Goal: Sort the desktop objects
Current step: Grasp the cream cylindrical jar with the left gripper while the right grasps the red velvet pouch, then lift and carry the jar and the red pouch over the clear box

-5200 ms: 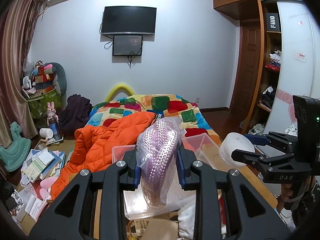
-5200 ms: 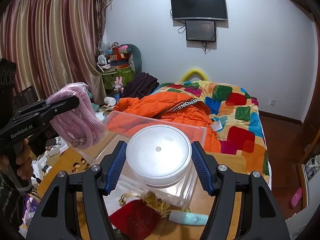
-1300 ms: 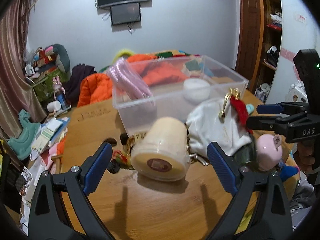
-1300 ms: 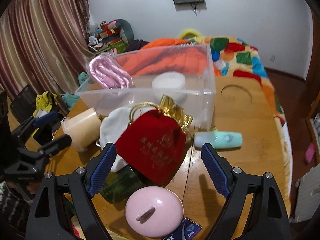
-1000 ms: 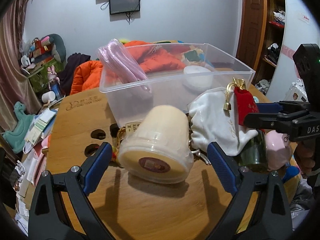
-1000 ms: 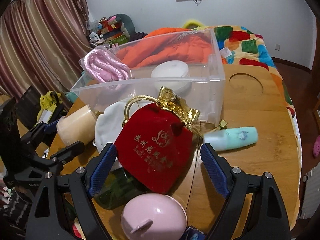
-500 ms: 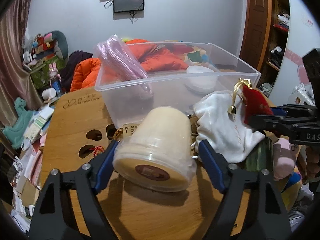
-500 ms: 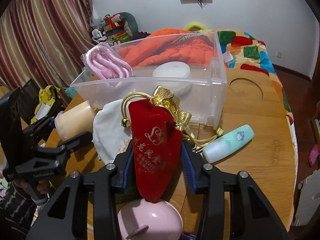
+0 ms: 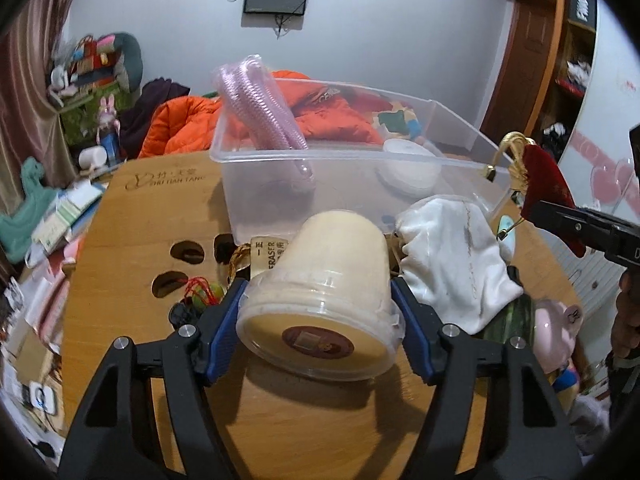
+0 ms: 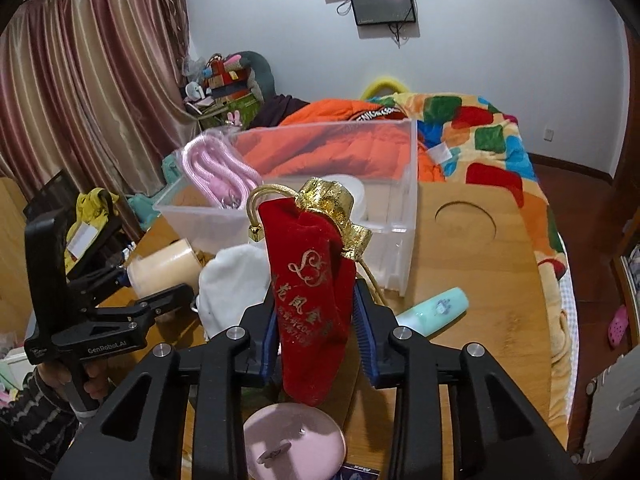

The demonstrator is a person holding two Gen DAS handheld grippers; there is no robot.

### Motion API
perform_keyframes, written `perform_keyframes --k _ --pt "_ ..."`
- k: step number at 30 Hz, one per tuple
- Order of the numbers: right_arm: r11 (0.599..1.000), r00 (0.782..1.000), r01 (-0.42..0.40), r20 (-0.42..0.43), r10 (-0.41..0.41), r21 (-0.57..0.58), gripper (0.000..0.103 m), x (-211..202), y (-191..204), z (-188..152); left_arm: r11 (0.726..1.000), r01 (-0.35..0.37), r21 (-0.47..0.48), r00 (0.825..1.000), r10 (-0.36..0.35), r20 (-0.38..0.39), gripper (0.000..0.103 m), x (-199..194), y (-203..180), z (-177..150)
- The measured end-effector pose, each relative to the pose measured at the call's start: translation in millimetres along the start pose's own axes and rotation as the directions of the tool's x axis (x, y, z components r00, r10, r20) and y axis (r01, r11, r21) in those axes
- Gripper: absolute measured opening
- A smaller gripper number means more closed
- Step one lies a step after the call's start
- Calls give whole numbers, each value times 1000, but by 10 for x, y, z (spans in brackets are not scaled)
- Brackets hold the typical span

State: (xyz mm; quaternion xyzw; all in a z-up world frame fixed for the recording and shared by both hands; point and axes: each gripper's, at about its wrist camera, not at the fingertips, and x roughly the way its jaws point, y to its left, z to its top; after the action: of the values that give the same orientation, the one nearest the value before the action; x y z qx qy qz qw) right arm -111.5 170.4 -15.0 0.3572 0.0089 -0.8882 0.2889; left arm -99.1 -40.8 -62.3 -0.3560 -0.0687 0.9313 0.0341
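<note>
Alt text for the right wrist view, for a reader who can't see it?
The right gripper is shut on a red pouch above a wooden table. Behind stands a clear bin holding a pink cord; at left, the left gripper clamps a cream tub.

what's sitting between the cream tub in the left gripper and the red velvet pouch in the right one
A crumpled white cloth bag lies between the cream tub and the red velvet pouch; both wrist views show it.
</note>
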Motion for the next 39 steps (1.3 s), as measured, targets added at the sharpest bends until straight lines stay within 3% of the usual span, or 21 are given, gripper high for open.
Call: perform_keyframes --k 17,30,39 --pt "999 999 -12 38 14 -40 30 -91 119 149 1000 -14 -1 991 14 130 69 -482 -83 192" --pt "998 994 -2 107 10 -69 30 -230 150 378 1000 -10 10 972 7 233 69 -702 -153 532" --pt "997 994 -9 111 17 -74 30 -106 140 565 999 -17 40 958 5 287 69 -688 -230 840"
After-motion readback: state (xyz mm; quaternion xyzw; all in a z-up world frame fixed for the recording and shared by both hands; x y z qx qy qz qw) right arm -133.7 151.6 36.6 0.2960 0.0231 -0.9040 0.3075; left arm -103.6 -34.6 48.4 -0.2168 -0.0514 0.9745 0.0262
